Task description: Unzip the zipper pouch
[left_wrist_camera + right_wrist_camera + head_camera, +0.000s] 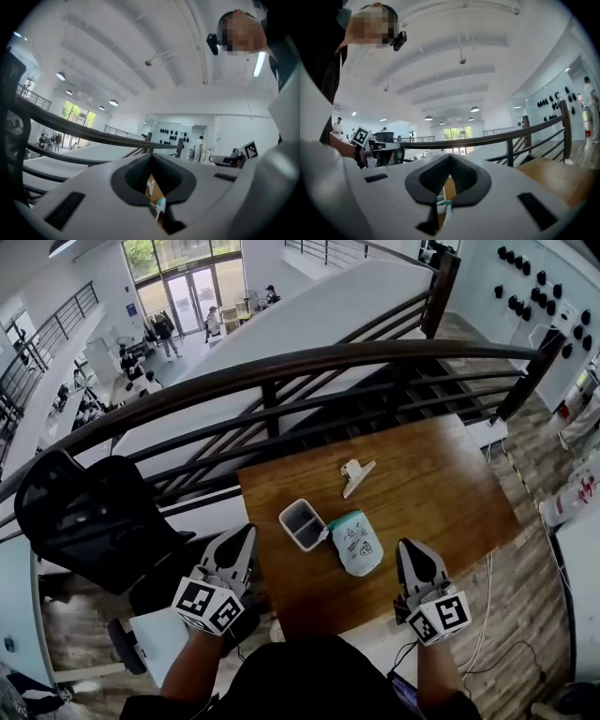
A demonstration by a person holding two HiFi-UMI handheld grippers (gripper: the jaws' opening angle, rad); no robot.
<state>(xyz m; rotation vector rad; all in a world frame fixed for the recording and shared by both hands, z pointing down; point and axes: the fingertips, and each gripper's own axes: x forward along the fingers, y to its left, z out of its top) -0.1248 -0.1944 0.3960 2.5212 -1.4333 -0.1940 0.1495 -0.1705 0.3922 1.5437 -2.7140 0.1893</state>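
One brown wooden table [441, 488] stands against a dark curved railing [281, 371] in a bright white hall. The left hand-held gripper [246, 532] and right hand-held gripper [409, 546] have their jaws pressed together on nothing, at 8 and 4 o'clock of the zipper pouch [357, 544]. The pouch is soft and pale and lies mid-table. A rectangular white box [302, 524] sits at its 10 o'clock.

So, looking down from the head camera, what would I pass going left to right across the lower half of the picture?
black chair → left gripper → small grey box → pouch → right gripper
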